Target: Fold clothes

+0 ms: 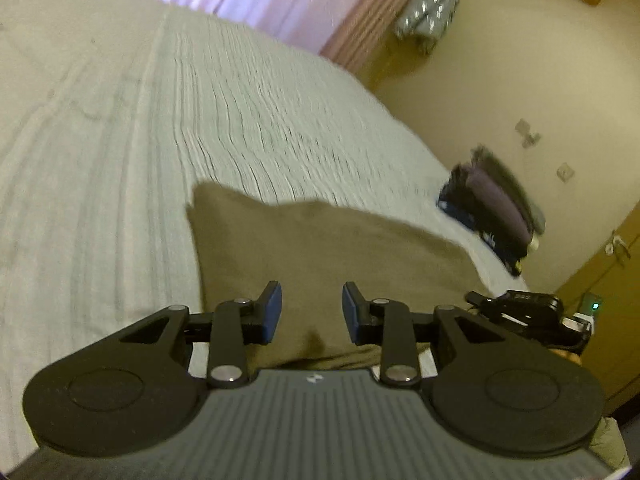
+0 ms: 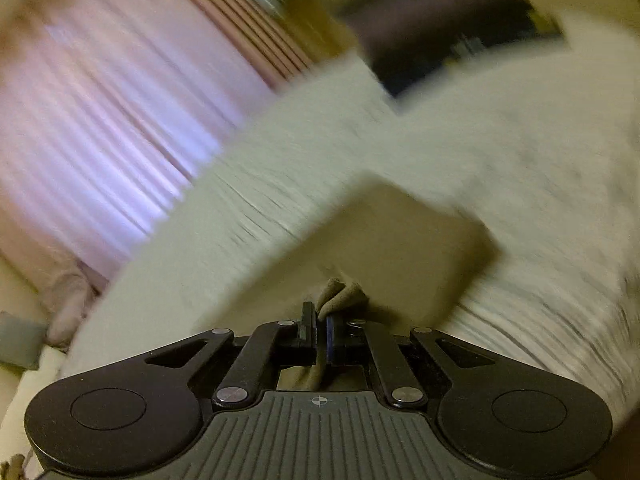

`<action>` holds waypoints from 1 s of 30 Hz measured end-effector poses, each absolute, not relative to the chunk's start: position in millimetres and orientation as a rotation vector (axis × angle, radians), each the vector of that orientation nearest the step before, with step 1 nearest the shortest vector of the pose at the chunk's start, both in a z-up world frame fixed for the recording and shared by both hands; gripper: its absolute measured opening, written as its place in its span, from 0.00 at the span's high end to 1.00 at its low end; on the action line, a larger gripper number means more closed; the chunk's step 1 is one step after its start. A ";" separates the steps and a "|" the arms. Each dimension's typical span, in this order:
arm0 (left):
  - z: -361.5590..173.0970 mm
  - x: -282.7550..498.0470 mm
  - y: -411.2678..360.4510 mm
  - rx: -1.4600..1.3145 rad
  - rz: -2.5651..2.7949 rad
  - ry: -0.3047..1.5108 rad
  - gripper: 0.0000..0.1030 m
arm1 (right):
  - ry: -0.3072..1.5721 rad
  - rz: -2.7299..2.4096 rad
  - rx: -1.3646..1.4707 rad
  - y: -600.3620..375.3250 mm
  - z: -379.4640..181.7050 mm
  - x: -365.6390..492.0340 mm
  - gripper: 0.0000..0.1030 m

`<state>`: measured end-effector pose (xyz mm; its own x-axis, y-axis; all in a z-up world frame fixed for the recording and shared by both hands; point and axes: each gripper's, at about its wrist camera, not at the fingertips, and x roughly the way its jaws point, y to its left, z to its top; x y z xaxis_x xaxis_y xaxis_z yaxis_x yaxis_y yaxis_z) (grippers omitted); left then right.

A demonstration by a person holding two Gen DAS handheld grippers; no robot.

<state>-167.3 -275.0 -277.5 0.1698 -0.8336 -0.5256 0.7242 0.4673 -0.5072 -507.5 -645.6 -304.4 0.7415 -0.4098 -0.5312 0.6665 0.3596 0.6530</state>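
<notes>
Olive-brown garment (image 1: 320,248) lies flat on the bed (image 1: 120,120), near its edge, in a roughly rectangular shape. Left gripper (image 1: 312,312) hovers over it, fingers (image 1: 272,312) apart, holding nothing. Right gripper (image 2: 320,332) has its fingers together on a bunched edge of the cloth; this view is heavily blurred, so which edge is uncertain. Judged soft, light and limp: it will drape and sag from any single hold. Best taken at corners or hems, both grippers, cloth kept taut. A dark clothes pile (image 1: 492,208) sits further along the bed.
</notes>
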 end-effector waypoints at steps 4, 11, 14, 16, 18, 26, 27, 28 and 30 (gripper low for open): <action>-284.0 -174.3 -305.1 -0.110 -1.143 0.892 0.74 | 0.226 -0.646 0.821 -638.6 -278.5 -502.3 0.97; -284.7 -175.9 -310.3 -0.089 -1.138 0.883 0.74 | 0.100 -0.578 0.476 -611.6 -234.9 -508.4 0.97; -292.8 -179.0 -316.9 -0.082 -1.145 0.913 0.74 | 0.167 -0.644 0.562 -625.3 -256.9 -512.5 0.97; -298.2 -181.1 -321.3 -0.078 -1.149 0.933 0.75 | 0.220 -0.692 0.638 -636.7 -274.1 -514.2 0.97; -298.1 -182.4 -324.1 -0.056 -1.148 0.925 0.75 | 0.273 -0.739 0.714 -648.2 -291.4 -516.0 0.97; -297.6 -184.4 -333.4 -0.067 -1.155 0.920 0.75 | 0.253 -0.771 0.534 -656.1 -270.8 -487.3 0.97; -299.5 -185.4 -334.8 -0.067 -1.160 0.925 0.75 | 0.259 -0.800 0.533 -657.0 -274.9 -488.7 0.97; -301.8 -185.5 -334.9 -0.063 -1.157 0.929 0.75 | 0.265 -0.829 0.533 -657.9 -279.0 -490.2 0.97; -306.8 -186.2 -336.8 -0.049 -1.146 0.938 0.75 | 0.304 -0.827 0.602 -664.7 -299.1 -494.2 0.97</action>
